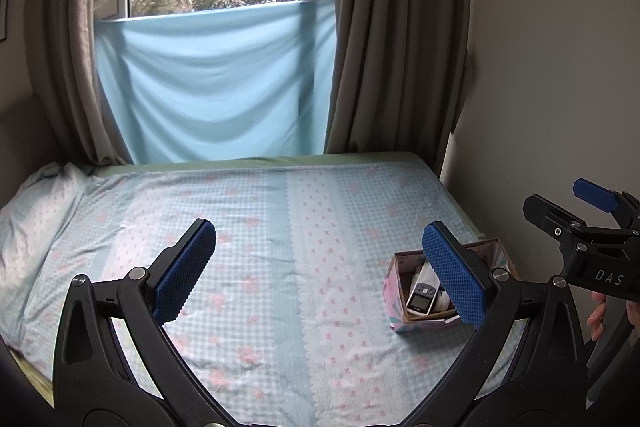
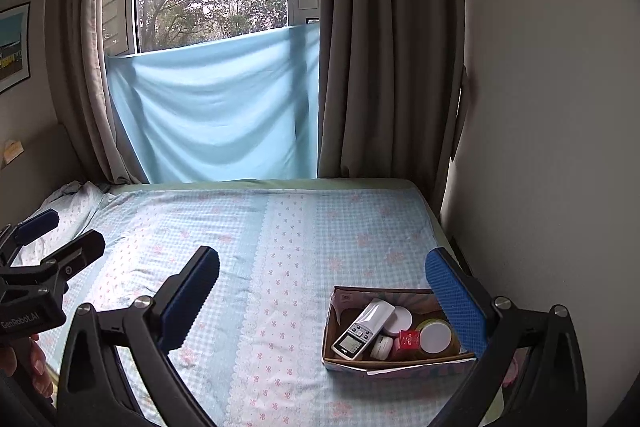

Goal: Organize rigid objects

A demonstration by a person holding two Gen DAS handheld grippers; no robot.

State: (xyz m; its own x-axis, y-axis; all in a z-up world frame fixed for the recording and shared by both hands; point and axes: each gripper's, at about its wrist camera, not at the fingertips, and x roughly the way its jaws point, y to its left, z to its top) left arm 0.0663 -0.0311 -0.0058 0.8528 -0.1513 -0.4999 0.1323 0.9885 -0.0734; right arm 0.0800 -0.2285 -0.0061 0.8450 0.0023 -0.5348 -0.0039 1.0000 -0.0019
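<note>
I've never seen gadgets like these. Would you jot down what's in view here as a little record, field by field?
Setting: a bed with a checked floral sheet, under a curtained window
Left gripper: open, holding nothing, above the bed
Right gripper: open, holding nothing, above the bed
Box: open cardboard box resting on the bed's right side
Box contents: a remote control, a red packet, white-lidded jars
Loose items on the sheet: none visible
Pillow: at the bed's left end
</note>
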